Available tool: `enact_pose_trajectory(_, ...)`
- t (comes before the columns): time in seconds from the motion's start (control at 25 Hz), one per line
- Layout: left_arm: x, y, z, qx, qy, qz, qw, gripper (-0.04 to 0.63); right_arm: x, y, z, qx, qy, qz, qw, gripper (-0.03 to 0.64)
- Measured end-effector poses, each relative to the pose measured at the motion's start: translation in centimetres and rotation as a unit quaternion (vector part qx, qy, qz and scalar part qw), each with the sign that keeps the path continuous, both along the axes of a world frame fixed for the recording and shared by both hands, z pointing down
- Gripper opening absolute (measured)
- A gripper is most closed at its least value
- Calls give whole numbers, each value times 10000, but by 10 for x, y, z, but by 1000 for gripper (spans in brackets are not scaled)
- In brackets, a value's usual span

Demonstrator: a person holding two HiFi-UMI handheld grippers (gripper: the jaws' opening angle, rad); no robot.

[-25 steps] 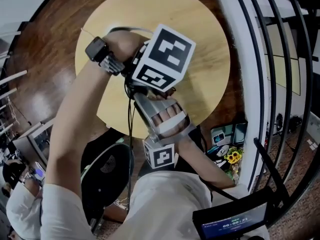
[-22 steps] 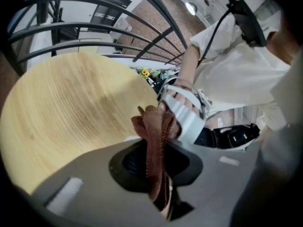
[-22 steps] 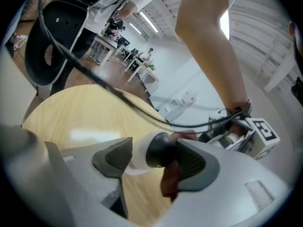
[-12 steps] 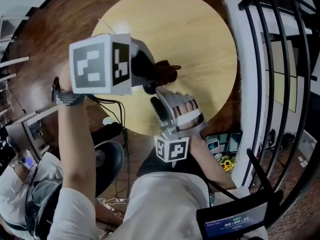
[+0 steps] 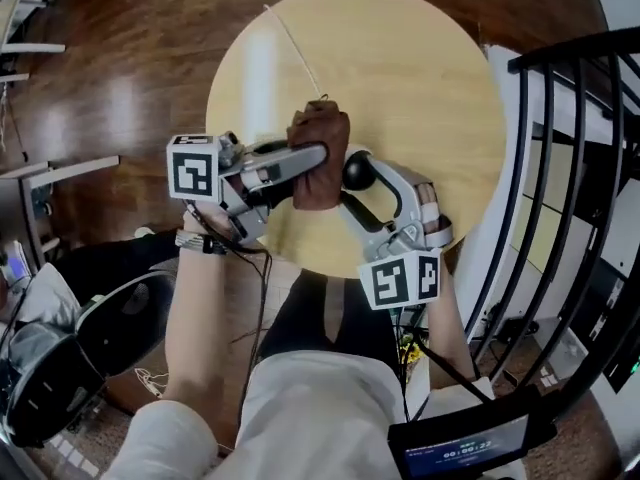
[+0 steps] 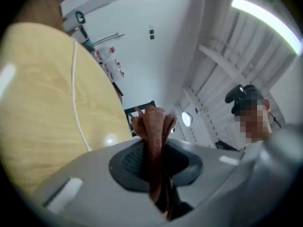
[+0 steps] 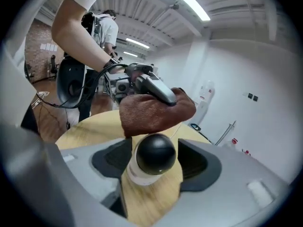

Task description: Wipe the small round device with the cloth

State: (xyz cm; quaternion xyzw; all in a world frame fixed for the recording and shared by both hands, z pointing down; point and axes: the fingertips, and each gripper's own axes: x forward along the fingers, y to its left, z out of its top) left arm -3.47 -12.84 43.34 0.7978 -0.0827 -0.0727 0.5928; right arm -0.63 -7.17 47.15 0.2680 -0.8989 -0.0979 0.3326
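Above the near edge of the round table (image 5: 400,68), the small round device (image 7: 155,151) is held clear of the wood between the widely set jaws of the right gripper (image 7: 156,164), dark dome outward. A brown cloth (image 5: 320,128) is pinched in the closed jaws of the left gripper (image 5: 316,155) and hangs just beside the dome; contact cannot be confirmed. For a sound wipe, the hanging fold should be drawn lightly across the dome, so the device is not levered out of its grip.
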Motion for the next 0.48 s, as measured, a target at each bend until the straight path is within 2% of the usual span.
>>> enact_pose_trajectory(0.04, 4, 5, 8, -210, 150, -43, 9997, 66, 2, 0, 5, 18, 131, -83, 9999, 296)
enact_pose_trajectory(0.12, 8, 11, 26, -462, 99, -95, 9988, 66, 5, -1, 9, 88, 242, -147, 9996, 298)
enact_pose_trajectory(0.32, 10, 19, 56, -633, -645, 47, 9959, 66, 7, -2, 10, 62, 188, -73, 9998, 298)
enact_pose_trajectory(0.48, 8, 14, 70, -483, -1292, 108, 9904, 66, 5, -4, 9, 68, 163, 17, 9998, 299)
